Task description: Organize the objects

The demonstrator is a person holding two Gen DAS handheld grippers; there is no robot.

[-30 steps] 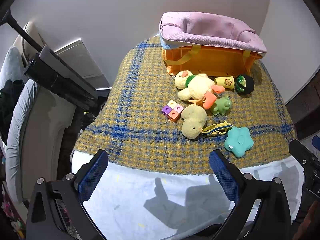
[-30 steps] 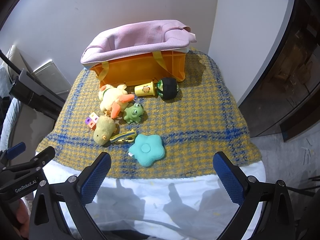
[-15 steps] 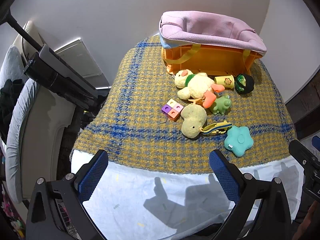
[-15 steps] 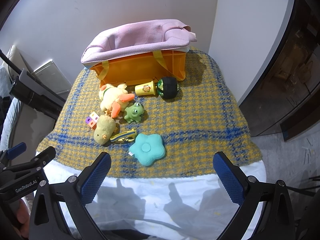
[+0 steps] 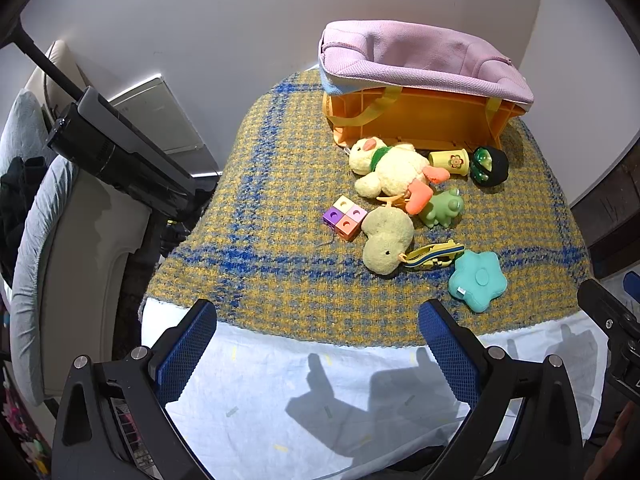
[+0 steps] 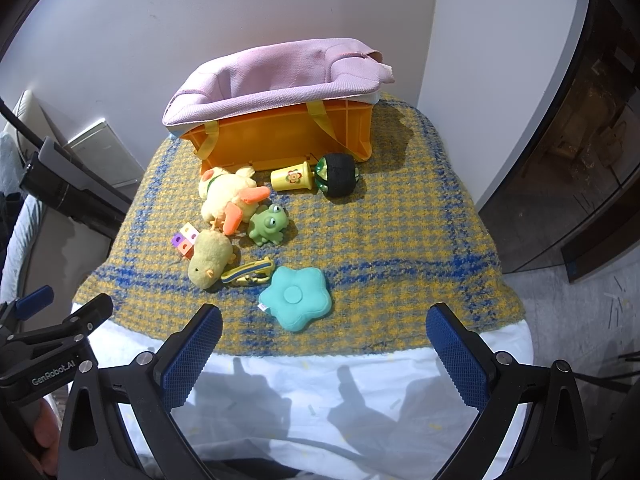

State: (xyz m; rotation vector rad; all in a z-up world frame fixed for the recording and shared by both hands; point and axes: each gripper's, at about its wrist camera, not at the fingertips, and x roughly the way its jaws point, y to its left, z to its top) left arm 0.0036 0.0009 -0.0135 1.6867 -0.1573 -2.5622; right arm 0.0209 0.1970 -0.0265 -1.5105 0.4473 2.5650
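The left gripper (image 6: 60, 312) body reads "GenRobot.AI"; no other writing is legible.

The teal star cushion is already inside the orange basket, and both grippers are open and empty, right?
Not quite. The teal star cushion lies on the checked blanket, at the near end of the toy pile, outside the orange basket; the right wrist view shows it. Both the left gripper and right gripper are open and empty.

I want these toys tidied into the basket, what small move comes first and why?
Probably ease the right claw forward onto the teal star cushion: both claws are open and empty, it lies nearest, and the orange basket looks empty so far.
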